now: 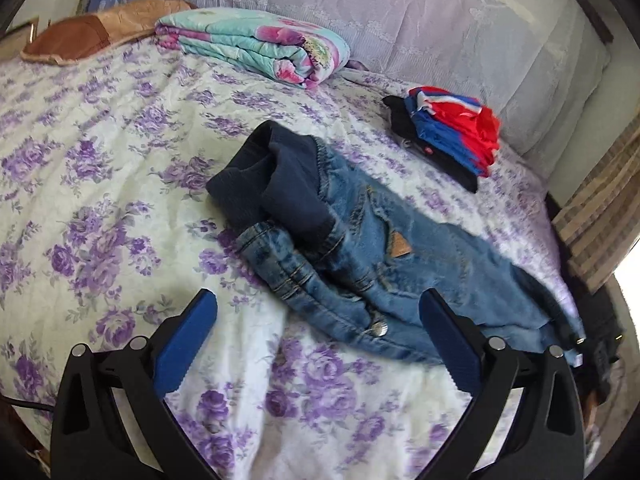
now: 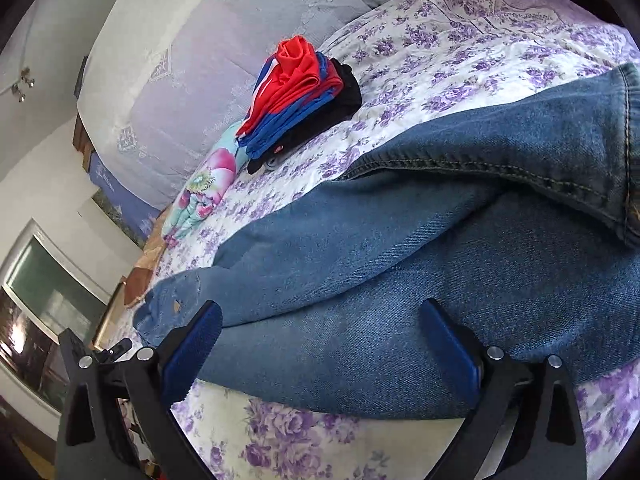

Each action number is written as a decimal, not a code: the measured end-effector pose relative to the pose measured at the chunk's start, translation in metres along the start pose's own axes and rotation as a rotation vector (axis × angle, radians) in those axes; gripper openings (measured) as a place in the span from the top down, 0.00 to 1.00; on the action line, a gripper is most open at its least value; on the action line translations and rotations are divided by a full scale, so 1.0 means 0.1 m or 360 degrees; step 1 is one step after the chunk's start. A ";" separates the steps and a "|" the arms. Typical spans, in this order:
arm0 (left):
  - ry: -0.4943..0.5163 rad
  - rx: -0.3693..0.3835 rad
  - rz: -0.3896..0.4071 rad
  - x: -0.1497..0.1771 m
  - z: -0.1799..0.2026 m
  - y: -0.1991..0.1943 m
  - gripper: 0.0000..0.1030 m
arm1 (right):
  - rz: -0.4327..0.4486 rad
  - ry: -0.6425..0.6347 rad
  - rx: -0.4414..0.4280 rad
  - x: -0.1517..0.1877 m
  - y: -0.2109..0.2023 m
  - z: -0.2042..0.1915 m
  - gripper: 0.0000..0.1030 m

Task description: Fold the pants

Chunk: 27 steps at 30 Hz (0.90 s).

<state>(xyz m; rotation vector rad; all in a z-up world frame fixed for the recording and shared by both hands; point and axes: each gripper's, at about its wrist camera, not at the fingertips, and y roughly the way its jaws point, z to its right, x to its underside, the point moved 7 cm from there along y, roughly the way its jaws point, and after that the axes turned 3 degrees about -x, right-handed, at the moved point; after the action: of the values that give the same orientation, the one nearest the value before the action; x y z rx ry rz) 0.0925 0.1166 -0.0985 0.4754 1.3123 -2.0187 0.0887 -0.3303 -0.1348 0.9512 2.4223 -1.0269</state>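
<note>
The jeans (image 1: 360, 248) lie on the floral bedsheet (image 1: 100, 200), waistband toward 10 o'clock in the left view. A tan triangular patch (image 1: 400, 245) sits on them; its writing is too small to read. Left gripper (image 1: 318, 304) hovers at the waist, jaws spread, empty. Right gripper (image 2: 320, 312) hovers over the legs, jaws spread. A clothes stack (image 1: 452, 132) lies at 2 o'clock.

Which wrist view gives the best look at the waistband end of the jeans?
The left wrist view: the dark waistband, the metal button and a pocket of the jeans all show. The right wrist view shows only the jeans' legs and a hem, close up.
</note>
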 end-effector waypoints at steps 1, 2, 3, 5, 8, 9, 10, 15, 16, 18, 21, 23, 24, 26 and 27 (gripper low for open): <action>-0.0041 0.0078 -0.0010 -0.06 0.04 -0.03 0.04 | 0.0011 0.0042 -0.0036 -0.03 -0.02 0.01 0.04; -0.0058 0.0135 -0.0033 -0.09 0.09 -0.03 0.04 | 0.0019 0.0075 -0.0066 -0.06 -0.03 0.01 0.04; -0.0065 0.0169 -0.0072 -0.11 0.13 -0.01 0.04 | 0.0026 0.0103 -0.0097 -0.08 -0.03 0.00 0.03; -0.0110 0.0231 -0.0147 -0.13 0.21 0.07 0.05 | 0.0043 0.0151 -0.0153 -0.11 -0.06 -0.02 0.03; -0.0207 0.0354 -0.0237 -0.14 0.30 0.19 0.05 | 0.0062 0.0197 -0.0220 -0.16 -0.08 -0.03 0.03; -0.0228 0.0362 -0.0257 -0.14 0.31 0.23 0.05 | 0.0063 0.0214 -0.0233 -0.17 -0.09 -0.02 0.03; -0.0255 0.0355 -0.0259 -0.16 0.31 0.27 0.05 | 0.0072 0.0227 -0.0251 -0.16 -0.12 -0.02 0.03; -0.0315 0.0350 -0.0245 -0.29 0.38 0.33 0.05 | 0.0059 0.0278 -0.0307 -0.18 -0.17 0.00 0.03; -0.0334 0.0353 -0.0232 -0.32 0.39 0.30 0.05 | 0.0056 0.0291 -0.0322 -0.18 -0.19 0.00 0.03; -0.0337 0.0365 -0.0204 -0.37 0.41 0.24 0.05 | 0.0054 0.0308 -0.0355 -0.20 -0.22 -0.02 0.03; -0.0315 0.0337 -0.0209 -0.35 0.41 0.22 0.05 | 0.0033 0.0327 -0.0363 -0.19 -0.22 -0.02 0.03; -0.0306 0.0301 -0.0261 -0.29 0.41 0.30 0.05 | 0.0005 0.0312 -0.0339 -0.18 -0.18 -0.03 0.03; -0.0308 0.0281 -0.0288 -0.27 0.39 0.34 0.05 | -0.0007 0.0305 -0.0323 -0.18 -0.17 -0.03 0.03; -0.0329 0.0285 -0.0368 -0.19 0.39 0.45 0.05 | -0.0028 0.0298 -0.0313 -0.18 -0.15 -0.05 0.03; -0.0342 0.0284 -0.0405 -0.15 0.38 0.50 0.05 | -0.0042 0.0295 -0.0305 -0.18 -0.13 -0.05 0.03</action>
<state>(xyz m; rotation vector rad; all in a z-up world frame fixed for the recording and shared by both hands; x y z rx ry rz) 0.1410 0.0739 -0.1059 0.1689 1.1124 -2.3366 0.0922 -0.3408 -0.1156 0.9880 2.6337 -0.7260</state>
